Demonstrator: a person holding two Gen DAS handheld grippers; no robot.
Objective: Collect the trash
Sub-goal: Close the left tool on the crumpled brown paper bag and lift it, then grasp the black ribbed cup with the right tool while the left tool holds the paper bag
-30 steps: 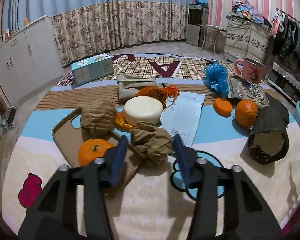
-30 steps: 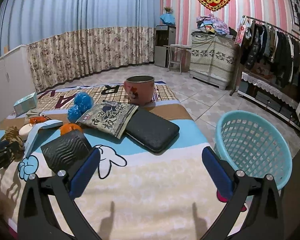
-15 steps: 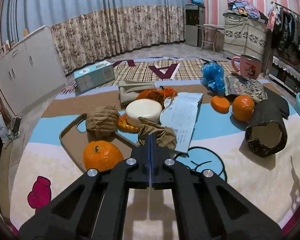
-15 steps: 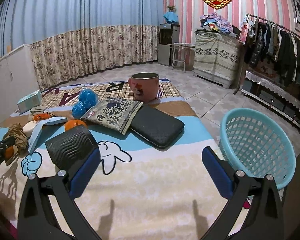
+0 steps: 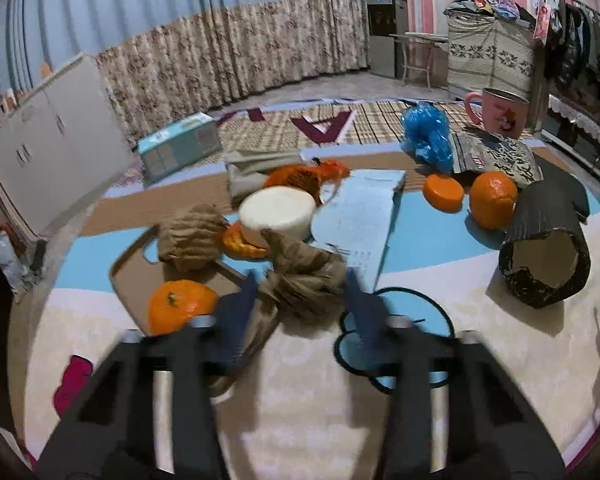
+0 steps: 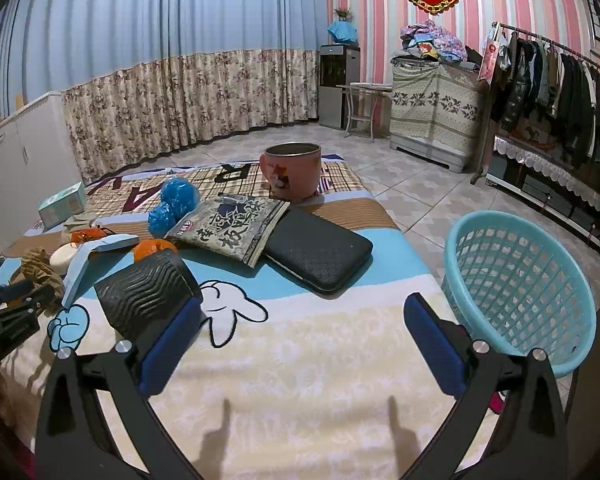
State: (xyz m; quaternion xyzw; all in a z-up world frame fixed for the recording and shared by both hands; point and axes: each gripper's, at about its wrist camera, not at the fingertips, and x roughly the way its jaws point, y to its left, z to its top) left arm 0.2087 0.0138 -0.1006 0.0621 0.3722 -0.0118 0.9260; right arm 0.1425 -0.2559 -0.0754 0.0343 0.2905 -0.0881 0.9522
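A crumpled brown paper wad (image 5: pixel 304 276) lies on the bed by the edge of a brown tray (image 5: pixel 128 276). My left gripper (image 5: pixel 300 312) is open, its blue fingers on either side of the wad's near end, blurred by motion. A second brown wad (image 5: pixel 190 232) sits on the tray. A blue crumpled plastic bag (image 5: pixel 426 136) and a snack wrapper (image 5: pixel 492 156) lie further back. My right gripper (image 6: pixel 304 344) is open and empty over the bed, with the turquoise basket (image 6: pixel 516 288) to its right. The left gripper also shows at the right wrist view's left edge (image 6: pixel 8 300).
On the tray: an orange (image 5: pixel 178 304). Nearby: a white round block (image 5: pixel 276 212), a paper sheet (image 5: pixel 360 216), orange pieces (image 5: pixel 492 198), a black paper roll (image 5: pixel 544 256), a pink mug (image 5: pixel 498 114), a tissue box (image 5: pixel 180 148), a black case (image 6: pixel 320 248).
My left gripper was open at the wad, then shut half a second ago, and is now open again around the wad. The right gripper has barely moved.
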